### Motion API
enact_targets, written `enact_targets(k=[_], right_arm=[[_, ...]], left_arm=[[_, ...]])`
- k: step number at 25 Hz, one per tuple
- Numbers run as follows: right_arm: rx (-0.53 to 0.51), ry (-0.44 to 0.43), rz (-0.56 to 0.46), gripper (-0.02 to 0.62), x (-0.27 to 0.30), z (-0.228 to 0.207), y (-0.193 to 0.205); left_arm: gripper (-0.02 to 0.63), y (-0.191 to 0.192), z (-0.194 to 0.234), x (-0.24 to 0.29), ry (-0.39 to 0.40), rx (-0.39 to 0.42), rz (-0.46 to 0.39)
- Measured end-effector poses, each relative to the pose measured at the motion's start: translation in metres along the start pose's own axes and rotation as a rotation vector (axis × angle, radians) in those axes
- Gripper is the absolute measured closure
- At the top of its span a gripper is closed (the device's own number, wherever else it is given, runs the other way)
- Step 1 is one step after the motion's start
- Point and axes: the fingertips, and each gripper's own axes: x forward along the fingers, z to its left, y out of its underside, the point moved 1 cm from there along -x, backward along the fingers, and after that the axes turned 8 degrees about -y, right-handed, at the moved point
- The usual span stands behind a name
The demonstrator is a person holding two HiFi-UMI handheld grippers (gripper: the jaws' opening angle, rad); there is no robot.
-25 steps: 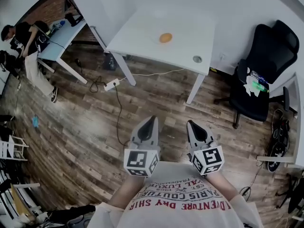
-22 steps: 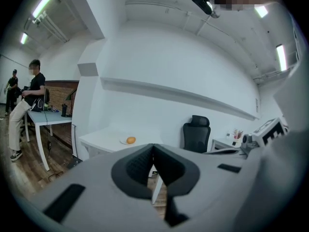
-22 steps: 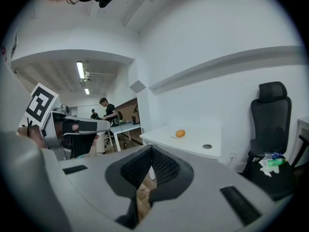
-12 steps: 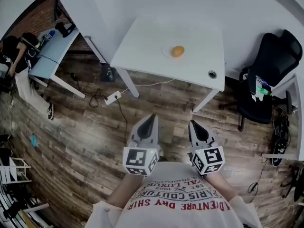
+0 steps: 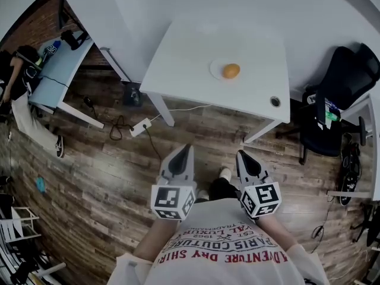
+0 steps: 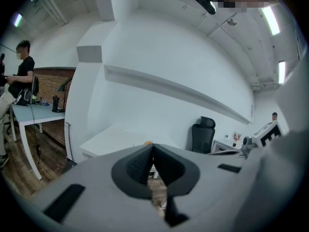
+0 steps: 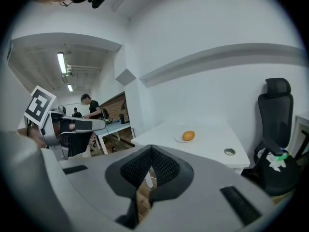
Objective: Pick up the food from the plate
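An orange piece of food (image 5: 231, 71) lies on a small white plate (image 5: 218, 69) on a white table (image 5: 190, 58) ahead of me. The right gripper view shows the same food (image 7: 189, 136) on the plate (image 7: 179, 139); in the left gripper view only a sliver of the food (image 6: 148, 142) shows above the jaws. Both grippers are held close to my chest, far short of the table. My left gripper (image 5: 184, 149) is shut with nothing in it, jaws touching. My right gripper (image 5: 241, 155) is also shut and empty.
A black office chair (image 5: 341, 100) stands right of the table. A power strip and cable (image 5: 141, 125) lie on the wooden floor under the table's left side. A second desk (image 5: 56, 70) with a person (image 5: 18, 76) beside it is at the far left. A round cable hole (image 5: 275, 101) marks the table's near right corner.
The table with the plate has come closer and shifted right in the head view as I walk toward it. Both grippers stay shut at my chest.
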Motion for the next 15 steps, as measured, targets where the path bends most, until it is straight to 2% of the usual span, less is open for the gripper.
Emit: enact_targets(k=[7,15], right_arm=[[0.006,-0.025,-0.006,0.583,0.049,-0.034,-0.012],[-0.019,-0.060,-0.037,0.583,0.110,-0.099,-0.062]], left_arm=[[0.598,-0.009,0.010,0.046,-0.018,0.001,-0.008],[0.598,-0.045,0.010,0.134,-0.044,0.006,-0.027]])
